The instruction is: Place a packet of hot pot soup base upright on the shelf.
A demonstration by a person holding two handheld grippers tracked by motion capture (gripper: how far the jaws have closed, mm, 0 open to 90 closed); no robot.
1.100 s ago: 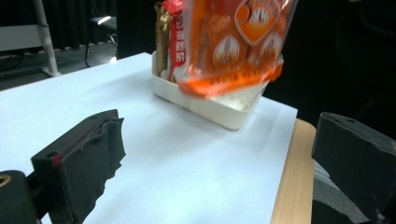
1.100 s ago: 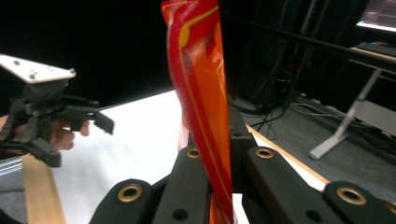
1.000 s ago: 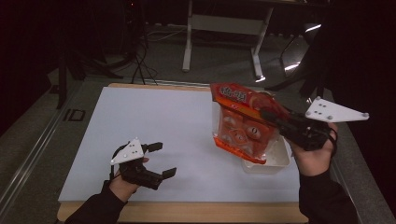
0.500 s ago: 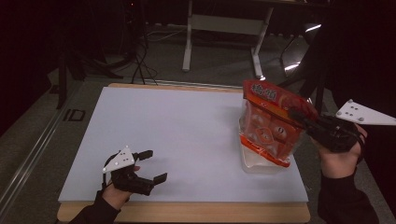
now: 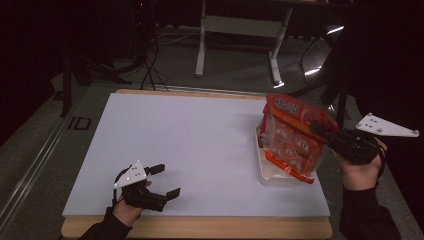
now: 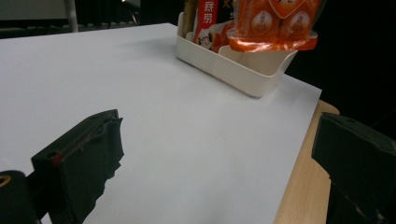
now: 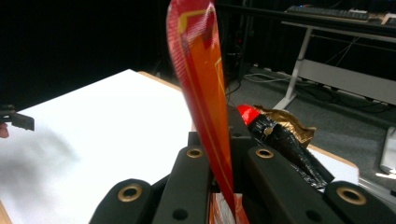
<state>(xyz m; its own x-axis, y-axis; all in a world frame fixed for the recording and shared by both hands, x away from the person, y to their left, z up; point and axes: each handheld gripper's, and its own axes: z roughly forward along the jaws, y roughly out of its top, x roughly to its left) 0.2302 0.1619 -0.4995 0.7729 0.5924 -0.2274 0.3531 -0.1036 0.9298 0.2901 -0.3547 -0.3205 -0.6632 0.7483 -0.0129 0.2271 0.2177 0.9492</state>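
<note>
The right gripper point(image 5: 320, 131) has its jaws clamped flat on the side edge of an orange snack bag point(image 5: 292, 137), and in the right gripper view the bag's thin sealed edge point(image 7: 201, 84) stands up on end between the two closed jaws. The bag hangs over the white bin point(image 5: 267, 172) at the right edge of the table point(image 5: 190, 145), with its long axis tilted, top toward the far side and bottom seam low over the near end of the bin. Seen from the left gripper view, that bottom seam point(image 6: 271, 43) sits just above the bin's rim point(image 6: 229, 65), beside other packets already standing inside; whether it touches the rim I cannot tell. So the relation that matters is vertical: the bag lies above the bin's opening, a little toward the person's side of it, and the move ahead looks like a lowering, or a lift clear. The left gripper point(image 5: 165, 181) rests low at the near left corner, well apart from the bin, its jaws wide open and holding nothing. The right hand point(image 5: 357, 170) is by far the nearer.
</note>
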